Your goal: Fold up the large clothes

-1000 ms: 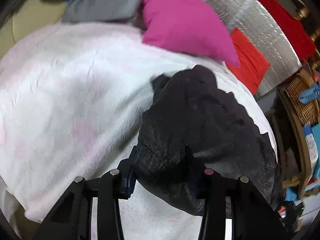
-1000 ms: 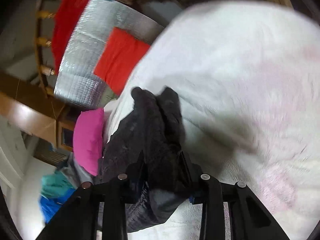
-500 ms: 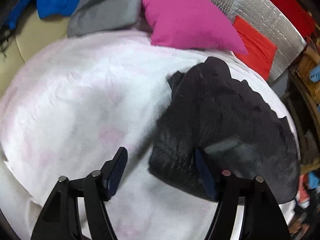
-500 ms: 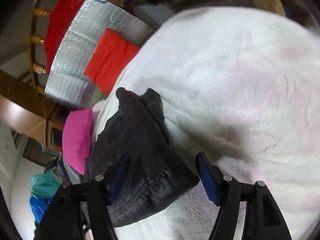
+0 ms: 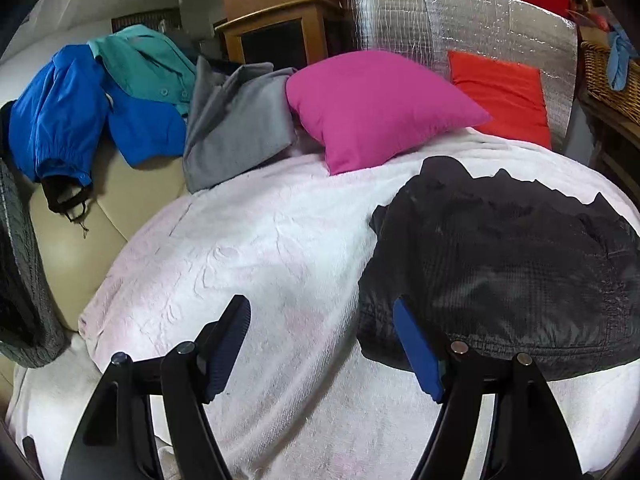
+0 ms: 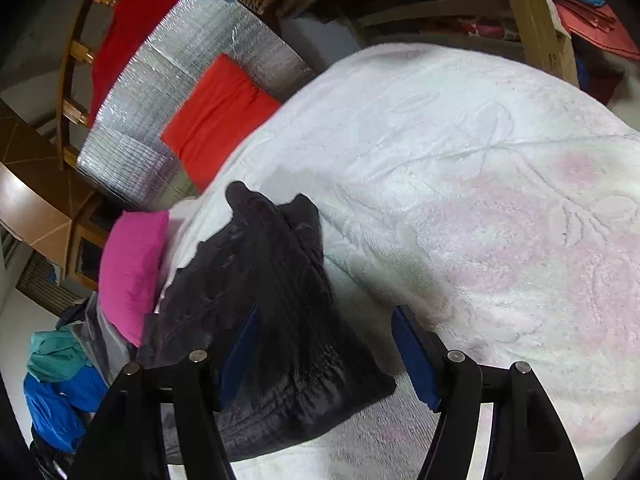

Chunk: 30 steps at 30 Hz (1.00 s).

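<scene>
Nearest the left wrist camera, the left hand-held gripper [image 5: 322,350] has its jaws spread apart with nothing between them; they have just been opening. Its right blue pad [image 5: 416,354] sits just at the near edge of the folded black jacket [image 5: 500,272], while the left pad hangs over bare blanket. From the right wrist camera, the right hand-held gripper [image 6: 324,354] is likewise spread wide, its jaws having just been opening; a corner of the black jacket [image 6: 280,320] lies between the fingers, close against the left pad and clear of the right one, so it is not pinched.

That jacket lies as a bundled, folded heap on a white blanket [image 5: 248,264] with faint pink patterns, which covers the bed. Beyond it, a pink cushion [image 5: 372,104] rests at the far edge of the blanket, with a grey garment [image 5: 236,124] beside it, then a blue jacket [image 5: 72,120] and a teal shirt [image 5: 148,64] draped further left. Behind the cushion stands a silver foil panel [image 5: 460,28] with an orange-red cushion [image 5: 504,96] leaning against it.
</scene>
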Tool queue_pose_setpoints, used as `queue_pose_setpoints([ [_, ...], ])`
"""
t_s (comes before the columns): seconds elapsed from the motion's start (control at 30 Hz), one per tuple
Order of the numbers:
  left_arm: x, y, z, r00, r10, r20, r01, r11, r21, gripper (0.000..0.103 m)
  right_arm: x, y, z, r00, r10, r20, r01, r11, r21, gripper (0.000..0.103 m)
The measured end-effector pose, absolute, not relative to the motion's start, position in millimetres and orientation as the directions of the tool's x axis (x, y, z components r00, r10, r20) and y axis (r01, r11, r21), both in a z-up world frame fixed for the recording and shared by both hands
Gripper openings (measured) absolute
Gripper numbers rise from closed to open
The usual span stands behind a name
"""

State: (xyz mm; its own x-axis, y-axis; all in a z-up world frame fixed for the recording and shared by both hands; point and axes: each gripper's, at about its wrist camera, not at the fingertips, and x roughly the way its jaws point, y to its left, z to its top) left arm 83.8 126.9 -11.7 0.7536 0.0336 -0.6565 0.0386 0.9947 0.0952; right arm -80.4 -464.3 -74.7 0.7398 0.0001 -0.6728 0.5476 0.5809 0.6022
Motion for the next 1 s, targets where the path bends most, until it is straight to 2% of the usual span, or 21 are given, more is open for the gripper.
queue_pose_setpoints([
  [0.07,84,127,-11,0.755,0.036,-0.655,0.037,0.995,0.097,0.075,-72,-465,-85,0.72,0.034,-0.693,0.555,0.571,0.605,0.07],
  [0.13,84,127,-12,0.754,0.036,-0.656,0.038,0.994,0.099,0.075,-60,-462,-95,0.695,0.088,-0.713,0.55,0.574,0.607,0.051],
  [0.23,86,126,-14,0.752,0.042,-0.658,0.038,0.994,0.107,0.075,-54,-451,-81,0.698,0.04,-0.715,0.529,0.644,0.553,0.034],
  [0.3,88,126,-14,0.754,0.049,-0.655,0.033,0.993,0.112,0.075,-57,-448,-68,0.724,0.006,-0.69,0.514,0.662,0.545,0.033],
  [0.37,89,126,-15,0.751,0.048,-0.658,0.032,0.993,0.109,0.075,-58,-451,-68,0.727,0.007,-0.687,0.519,0.649,0.556,0.033],
  [0.47,90,125,-16,0.75,0.048,-0.659,0.033,0.993,0.111,0.075,-54,-456,-95,0.678,0.032,-0.734,0.563,0.619,0.547,0.033],
  [0.6,91,124,-18,0.747,0.052,-0.662,0.036,0.992,0.119,0.075,-56,-455,-103,0.676,0.016,-0.737,0.573,0.618,0.538,0.04],
  [0.73,91,124,-17,0.749,0.056,-0.66,0.036,0.991,0.126,0.075,-63,-457,-93,0.679,0.022,-0.734,0.579,0.598,0.554,0.05],
  [0.83,91,125,-14,0.753,0.064,-0.655,0.034,0.99,0.135,0.075,-75,-455,-79,0.696,0.006,-0.718,0.57,0.604,0.557,0.066],
  [1.0,91,127,-13,0.75,0.07,-0.657,0.029,0.99,0.139,0.075,-101,-449,-60,0.733,-0.003,-0.68,0.538,0.615,0.577,0.068],
])
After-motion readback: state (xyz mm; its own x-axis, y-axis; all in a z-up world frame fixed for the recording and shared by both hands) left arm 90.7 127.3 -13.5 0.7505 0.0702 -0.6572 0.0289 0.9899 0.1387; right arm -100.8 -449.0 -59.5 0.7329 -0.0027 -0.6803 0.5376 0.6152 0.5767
